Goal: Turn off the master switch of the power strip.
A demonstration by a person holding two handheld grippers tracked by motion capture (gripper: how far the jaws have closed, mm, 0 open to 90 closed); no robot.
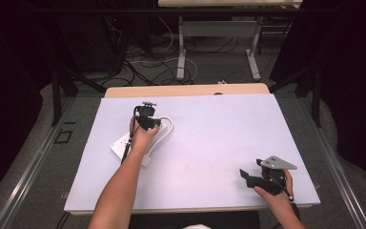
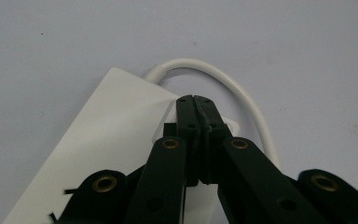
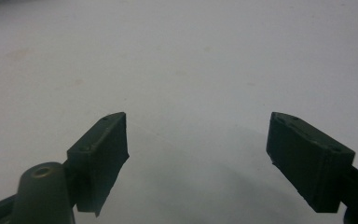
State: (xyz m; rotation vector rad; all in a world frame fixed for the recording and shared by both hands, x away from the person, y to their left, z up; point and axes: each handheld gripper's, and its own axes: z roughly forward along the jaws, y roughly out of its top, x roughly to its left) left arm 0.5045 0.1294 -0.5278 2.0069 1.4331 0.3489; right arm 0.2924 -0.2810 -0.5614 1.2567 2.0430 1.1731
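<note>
**Left gripper pressed shut over the power strip, right gripper idle**

High view: the left gripper sits over the far end of a white power strip at about 10 o'clock on the bench. The strip lies slantwise, and its white cord loops out from that far end, curling toward 1 o'clock and back. The person's left forearm covers the strip's middle. The right gripper rests low on the bench at about 4 o'clock, well apart from the strip, its grey plate on top.

Left gripper view: the left gripper has its jaws closed flush together, tips down at the strip's end close to where the cord leaves the body. Nothing can be seen between the jaws; whether they pinch an edge or merely press on the casing cannot be told from here. The cord arcs round behind the tips to about 3 o'clock, not touching them.

Right gripper view: the right gripper stands wide open, holding nothing, with bare bench ahead of it.

Judgement: the step in hand looks like steadying or nudging the strip by its cord end with the closed left gripper. The next move probably calls for keeping that pressure straight down so the strip does not skid or swivel, and for bringing the open right gripper across toward 10 o'clock to take the cord or the strip's free end.
</note>
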